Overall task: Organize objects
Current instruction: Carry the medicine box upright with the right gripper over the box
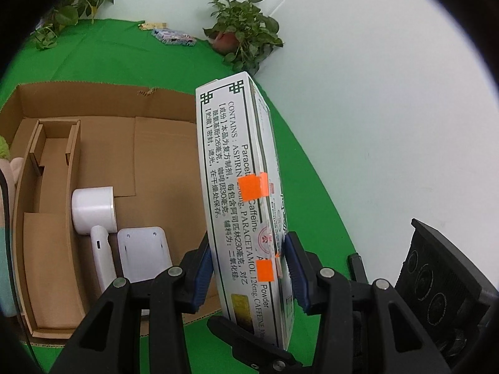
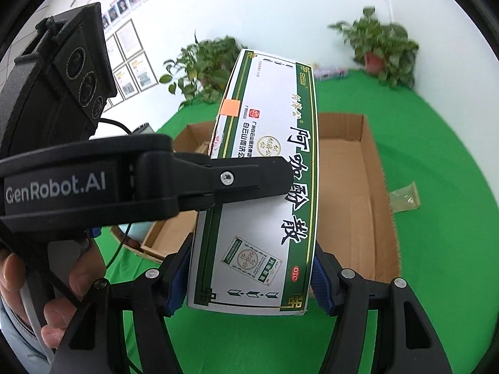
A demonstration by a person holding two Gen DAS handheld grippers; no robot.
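A long white and green medicine box with orange stickers is held in the air by both grippers, above the green cloth and the open cardboard box. My left gripper is shut on the medicine box's narrow sides near its lower end. My right gripper is shut across the wide printed face of the medicine box, blue pads pressed on both long edges. One of the left gripper's fingers lies across that face in the right wrist view. A hand holds the left gripper's handle.
The cardboard box holds a white handheld device, a white flat unit and a cardboard insert. A soft toy sits at its left. Potted plants stand by the wall. A clear packet lies on the cloth.
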